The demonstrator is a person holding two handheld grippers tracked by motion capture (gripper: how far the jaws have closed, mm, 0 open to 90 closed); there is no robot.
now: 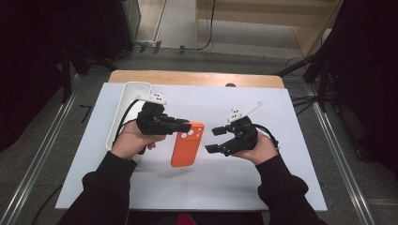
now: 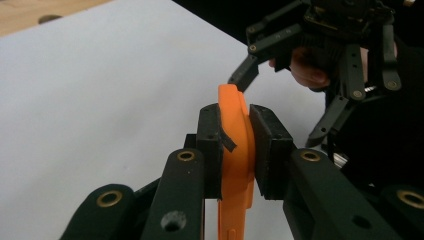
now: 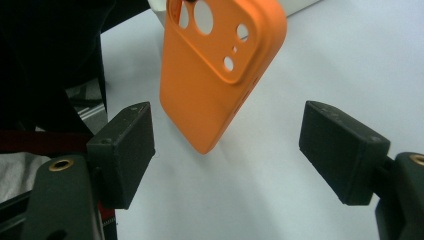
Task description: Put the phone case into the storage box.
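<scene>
An orange phone case with camera cut-outs hangs tilted above the white sheet. My left gripper is shut on its top edge; the left gripper view shows both pads clamped on the orange case at my left gripper. My right gripper stands open just right of the case, jaws wide apart and pointing at it. In the right gripper view the case hangs ahead of my right gripper, with nothing between the pads. The open right gripper also shows beyond the case.
A long white tray lies along the left edge of the white sheet, behind my left hand. The sheet covers a wooden table. Dark stands and cables flank the table on the floor.
</scene>
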